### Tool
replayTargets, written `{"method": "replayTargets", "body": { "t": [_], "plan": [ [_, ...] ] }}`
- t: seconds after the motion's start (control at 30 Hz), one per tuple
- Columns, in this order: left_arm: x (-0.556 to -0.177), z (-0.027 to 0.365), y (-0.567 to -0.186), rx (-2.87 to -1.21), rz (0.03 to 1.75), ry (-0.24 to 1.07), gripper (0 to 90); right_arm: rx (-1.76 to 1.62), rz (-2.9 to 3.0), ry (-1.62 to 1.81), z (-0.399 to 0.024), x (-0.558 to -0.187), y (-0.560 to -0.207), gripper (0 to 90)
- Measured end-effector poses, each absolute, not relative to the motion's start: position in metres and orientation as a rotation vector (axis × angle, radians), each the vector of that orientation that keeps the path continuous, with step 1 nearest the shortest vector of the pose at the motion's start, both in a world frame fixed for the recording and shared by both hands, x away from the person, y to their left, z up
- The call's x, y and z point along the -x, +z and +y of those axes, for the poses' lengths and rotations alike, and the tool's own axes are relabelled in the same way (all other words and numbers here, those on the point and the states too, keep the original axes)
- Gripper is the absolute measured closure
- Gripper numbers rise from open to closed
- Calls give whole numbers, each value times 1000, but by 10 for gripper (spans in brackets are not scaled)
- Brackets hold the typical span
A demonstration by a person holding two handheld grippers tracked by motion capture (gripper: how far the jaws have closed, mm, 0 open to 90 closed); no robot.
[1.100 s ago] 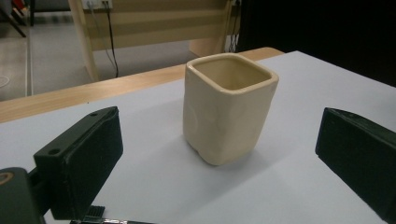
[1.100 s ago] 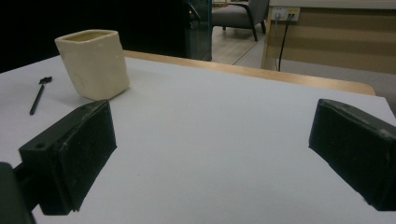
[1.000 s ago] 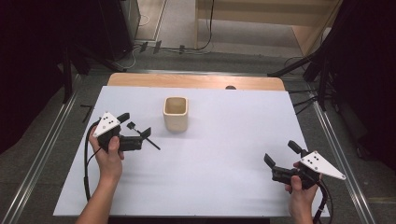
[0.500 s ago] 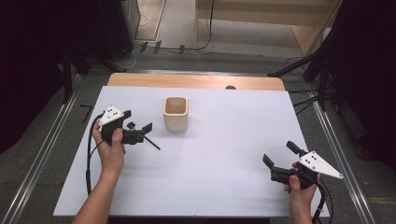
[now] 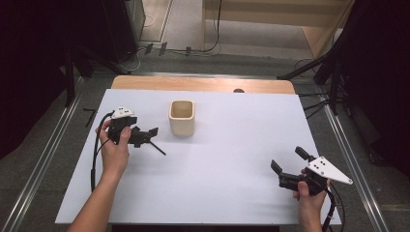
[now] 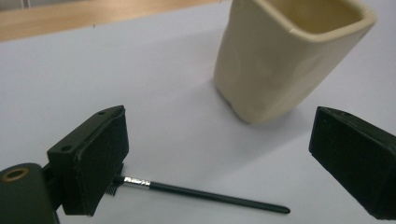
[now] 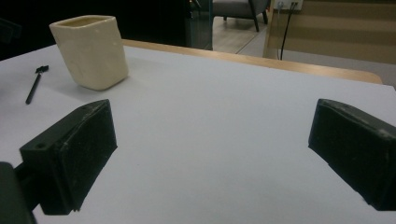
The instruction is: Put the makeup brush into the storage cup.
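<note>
A cream square cup point(image 5: 182, 117) stands upright on the white table point(image 5: 232, 145), left of centre. A thin black brush point(image 5: 157, 148) lies flat on the table just left of it. My left gripper point(image 5: 149, 137) hovers over the brush's bristle end, open and holding nothing. In the left gripper view the brush point(image 6: 205, 193) lies low between the wide-apart jaws, its head tucked behind the left jaw, with the cup point(image 6: 285, 60) ahead. My right gripper point(image 5: 288, 159) is open near the front right corner. The right gripper view has the cup point(image 7: 88, 51) and the brush point(image 7: 33, 86) far off.
A wooden strip point(image 5: 203, 83) runs along the table's far edge. Metal rails point(image 5: 53, 145) flank the table on both sides, with cables and dark stands on the floor beyond. A cable trails from each gripper toward the front edge.
My left gripper has shifted slightly away from me and turned a little, staying over the brush's end. The brush, the cup and the right gripper have hardly moved.
</note>
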State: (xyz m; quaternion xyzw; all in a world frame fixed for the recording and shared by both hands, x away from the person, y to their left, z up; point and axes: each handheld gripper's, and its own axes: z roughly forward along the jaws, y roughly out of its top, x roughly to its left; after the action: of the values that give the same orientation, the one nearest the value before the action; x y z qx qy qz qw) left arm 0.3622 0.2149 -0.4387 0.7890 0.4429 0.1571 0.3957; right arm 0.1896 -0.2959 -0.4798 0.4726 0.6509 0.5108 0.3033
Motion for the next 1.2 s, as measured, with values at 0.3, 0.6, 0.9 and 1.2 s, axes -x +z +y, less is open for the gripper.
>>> {"method": "replayTargets", "body": {
  "t": [0.3,0.6,0.9,1.2],
  "plan": [
    [-372,209,-445,-2090,1200,307,30,-1267,1726,1351,-297,-190,-482,17],
    [-382,202,-451,-2150,1371,246,27,-1273,1731,1348,-296,-191,-483,17],
    [-388,195,-461,-2200,1512,245,30,-1279,1740,1344,-295,-193,-485,17],
    [-394,193,-469,-2173,1659,191,140,-1286,1747,1338,-294,-194,-487,18]
  ]
}}
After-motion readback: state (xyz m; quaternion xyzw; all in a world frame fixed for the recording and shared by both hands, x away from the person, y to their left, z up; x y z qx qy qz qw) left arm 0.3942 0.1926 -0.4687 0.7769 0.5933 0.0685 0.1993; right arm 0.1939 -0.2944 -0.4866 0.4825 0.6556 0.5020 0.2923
